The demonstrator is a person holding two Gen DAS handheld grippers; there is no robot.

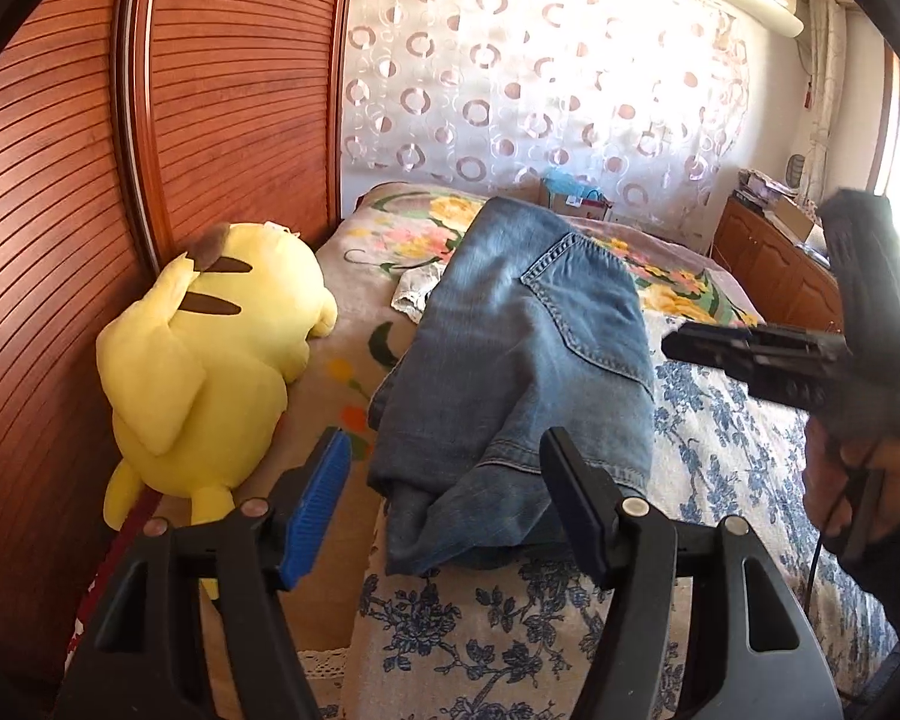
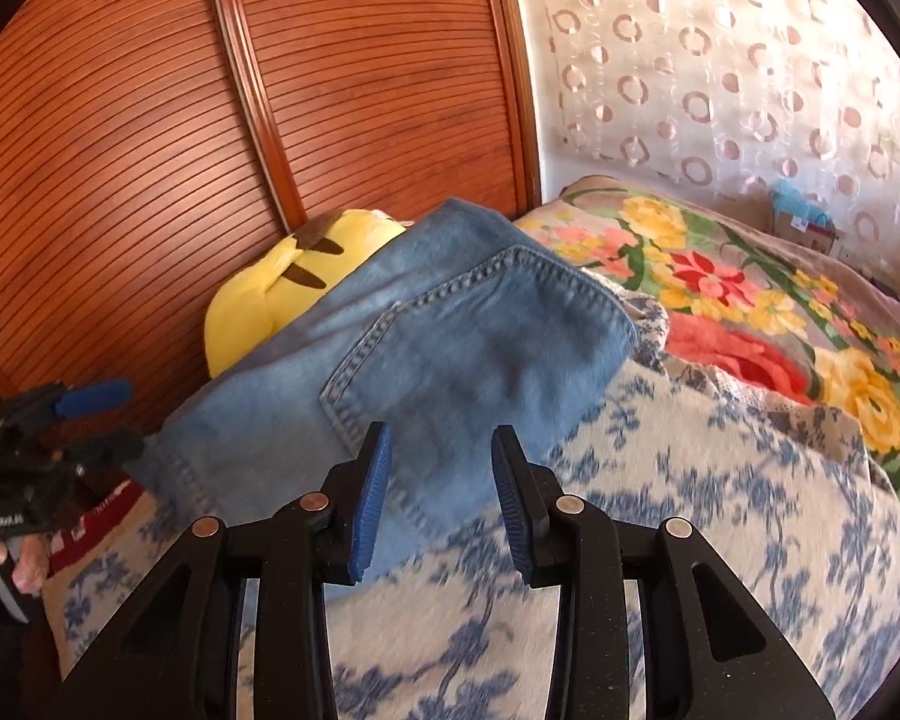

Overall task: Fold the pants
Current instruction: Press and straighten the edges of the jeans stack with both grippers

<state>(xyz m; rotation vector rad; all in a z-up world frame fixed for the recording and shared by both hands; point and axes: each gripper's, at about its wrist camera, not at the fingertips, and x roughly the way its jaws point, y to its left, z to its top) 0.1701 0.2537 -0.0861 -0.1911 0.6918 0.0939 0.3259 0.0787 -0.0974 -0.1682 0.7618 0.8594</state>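
Blue jeans (image 1: 510, 330) lie folded into a thick bundle on the bed, back pocket facing up. In the left wrist view my left gripper (image 1: 444, 444) hovers open over the bundle's near end, one finger on each side of it, pads off the denim. My right gripper (image 1: 675, 345), held by a hand (image 1: 834, 480), floats to the right of the jeans and points at them. In the right wrist view the right gripper (image 2: 441, 432) stands open just above the jeans' (image 2: 450, 330) near edge, nothing pinched. The left gripper (image 2: 127, 417) shows open at the far left.
A yellow plush toy (image 1: 210, 348) lies left of the jeans against the slatted wooden wardrobe (image 1: 210, 90). The bed has a blue-flowered cover (image 1: 720, 450) and a bright floral blanket (image 2: 720, 276) beyond. A wooden cabinet (image 1: 768, 264) stands at the far right under the curtain.
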